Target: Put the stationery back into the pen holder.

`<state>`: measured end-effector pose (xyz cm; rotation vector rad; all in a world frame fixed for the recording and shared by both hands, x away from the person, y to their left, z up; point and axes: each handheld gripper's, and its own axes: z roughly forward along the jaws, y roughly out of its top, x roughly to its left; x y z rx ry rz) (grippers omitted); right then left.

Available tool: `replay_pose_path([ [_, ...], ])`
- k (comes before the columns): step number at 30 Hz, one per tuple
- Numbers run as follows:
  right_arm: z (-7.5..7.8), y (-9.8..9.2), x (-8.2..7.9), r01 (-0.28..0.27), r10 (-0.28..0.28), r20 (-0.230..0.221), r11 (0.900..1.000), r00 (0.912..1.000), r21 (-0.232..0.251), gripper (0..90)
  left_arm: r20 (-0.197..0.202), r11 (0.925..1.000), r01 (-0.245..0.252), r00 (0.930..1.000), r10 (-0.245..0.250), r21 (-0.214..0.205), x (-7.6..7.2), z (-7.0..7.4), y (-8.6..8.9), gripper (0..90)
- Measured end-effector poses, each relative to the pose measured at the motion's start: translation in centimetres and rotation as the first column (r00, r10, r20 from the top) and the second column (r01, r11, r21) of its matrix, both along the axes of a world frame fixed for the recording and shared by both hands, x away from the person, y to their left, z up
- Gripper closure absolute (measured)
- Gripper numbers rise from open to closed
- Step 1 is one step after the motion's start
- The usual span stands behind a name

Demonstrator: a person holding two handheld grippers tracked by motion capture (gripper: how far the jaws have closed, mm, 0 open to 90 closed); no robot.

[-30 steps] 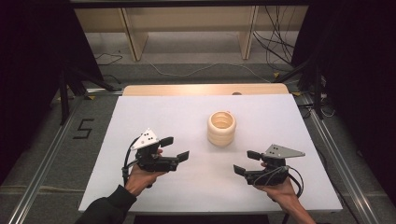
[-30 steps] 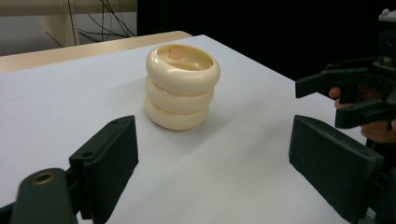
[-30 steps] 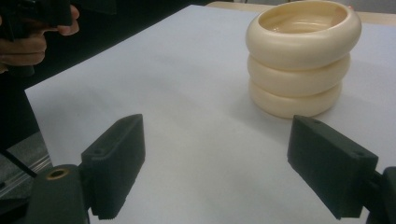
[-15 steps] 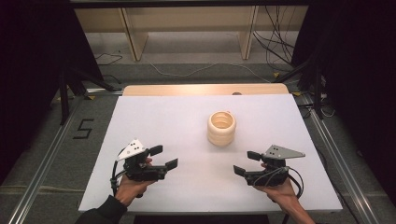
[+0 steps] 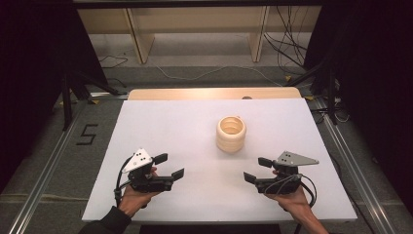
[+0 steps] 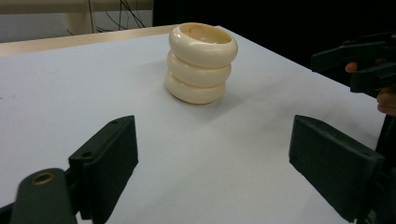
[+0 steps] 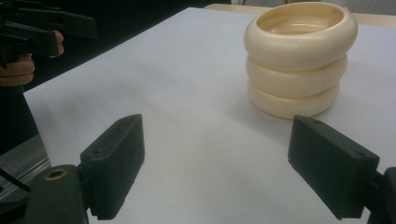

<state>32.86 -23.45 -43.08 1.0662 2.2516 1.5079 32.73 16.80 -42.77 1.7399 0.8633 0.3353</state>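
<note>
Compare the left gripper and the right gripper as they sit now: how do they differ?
The left gripper sits farther from the cream ringed pot than the right gripper. The left gripper points rightward, the right gripper leftward, facing each other. Both are open, empty, and held low over the white table.

Two black grippers, left (image 5: 169, 166) and right (image 5: 257, 170), each carry a grey three-cornered plate. Black cables trail behind. A dark sleeve (image 5: 104, 225) covers the left forearm.
</note>
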Motion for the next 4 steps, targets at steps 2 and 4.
replay_pose_path([
  [2,0.01,-0.03,0.01,0.004,-0.004,0.000,1.0000,1.0000,0.002,19.2,0.009,0.9999,-0.011,0.9999,0.011,-0.001,0.00,0.06,0.09,14.9],
  [4,0.02,-0.05,0.02,0.007,-0.007,0.001,1.0000,1.0000,0.003,19.2,0.009,0.9999,-0.016,0.9998,0.016,-0.006,0.03,0.08,0.20,14.8],
])
